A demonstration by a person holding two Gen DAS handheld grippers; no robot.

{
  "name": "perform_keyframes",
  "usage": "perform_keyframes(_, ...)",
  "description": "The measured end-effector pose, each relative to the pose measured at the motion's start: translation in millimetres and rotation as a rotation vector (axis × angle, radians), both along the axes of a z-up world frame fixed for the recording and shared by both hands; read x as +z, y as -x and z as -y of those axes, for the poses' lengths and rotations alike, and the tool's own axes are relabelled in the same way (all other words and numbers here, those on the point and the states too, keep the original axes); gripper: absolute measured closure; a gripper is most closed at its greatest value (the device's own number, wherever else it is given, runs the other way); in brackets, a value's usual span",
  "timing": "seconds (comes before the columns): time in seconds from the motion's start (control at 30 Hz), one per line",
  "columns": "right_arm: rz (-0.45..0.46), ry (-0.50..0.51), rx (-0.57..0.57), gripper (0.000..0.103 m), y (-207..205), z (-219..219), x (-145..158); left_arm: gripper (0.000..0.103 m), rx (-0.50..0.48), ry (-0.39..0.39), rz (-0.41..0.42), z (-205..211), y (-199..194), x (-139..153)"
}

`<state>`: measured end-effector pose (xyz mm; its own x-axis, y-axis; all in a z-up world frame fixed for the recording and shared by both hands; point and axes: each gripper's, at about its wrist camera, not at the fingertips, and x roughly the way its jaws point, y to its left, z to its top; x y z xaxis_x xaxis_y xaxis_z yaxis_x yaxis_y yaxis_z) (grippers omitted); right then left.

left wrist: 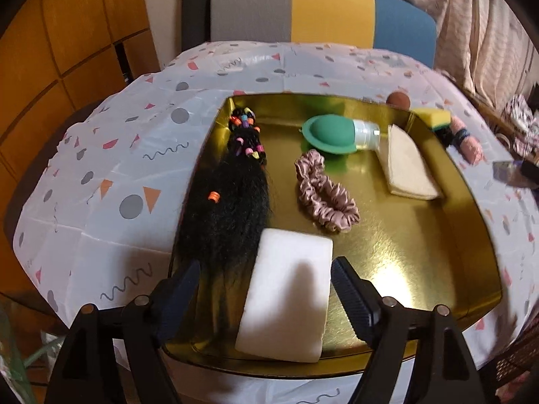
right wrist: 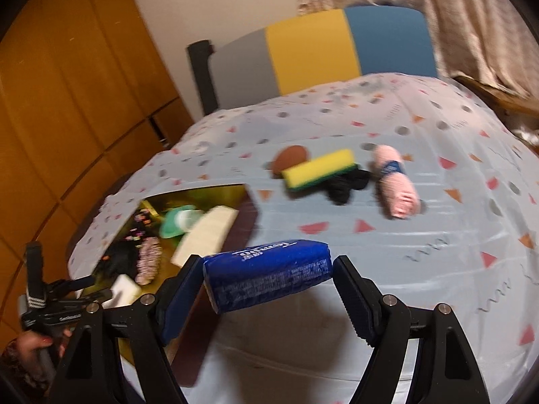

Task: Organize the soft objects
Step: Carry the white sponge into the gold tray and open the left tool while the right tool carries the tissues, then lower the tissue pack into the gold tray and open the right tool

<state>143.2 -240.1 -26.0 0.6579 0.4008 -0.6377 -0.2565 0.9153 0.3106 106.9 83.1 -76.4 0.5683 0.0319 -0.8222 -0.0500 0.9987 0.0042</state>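
A gold tray point(left wrist: 421, 252) holds a white sponge block point(left wrist: 286, 299), a black hair piece with beads point(left wrist: 229, 202), a pink scrunchie point(left wrist: 323, 195), a green silicone bottle point(left wrist: 333, 134) and a beige cloth point(left wrist: 407, 165). My left gripper point(left wrist: 266, 289) is open, its fingers either side of the white block, not touching it. My right gripper point(right wrist: 267, 282) is shut on a blue tissue pack point(right wrist: 269, 276), held above the table right of the tray point(right wrist: 198, 192). A yellow-green sponge point(right wrist: 320, 168), a black item point(right wrist: 343, 185), a pink roll point(right wrist: 397, 181) and a brown pad point(right wrist: 289, 160) lie on the cloth.
The table wears a patterned plastic cloth point(right wrist: 438, 235). A grey, yellow and blue chair back point(left wrist: 323, 10) stands behind it. A wooden cabinet point(left wrist: 50, 50) is at the left and a curtain point(right wrist: 438, 0) at the right. My left gripper shows in the right wrist view point(right wrist: 77, 289).
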Motion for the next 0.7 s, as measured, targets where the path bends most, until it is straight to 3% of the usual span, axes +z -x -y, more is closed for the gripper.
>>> perform_keyframes(0.1,0.001,0.002,0.055,0.024,5,-25,5,0.022,0.018,0.041,0.038,-7,5,9)
perform_keyframes(0.27,-0.019,0.043,0.159,0.024,9,-72,3,0.022,0.011,0.253,0.098,-14,15,19)
perform_keyframes(0.53,-0.062,0.129,0.264,0.024,4,-132,-10,0.022,-0.045,0.269,0.108,9,26,19)
perform_keyframes(0.7,-0.076,0.17,0.293,0.024,-5,-153,-17,0.022,-0.019,0.278,0.113,6,31,17)
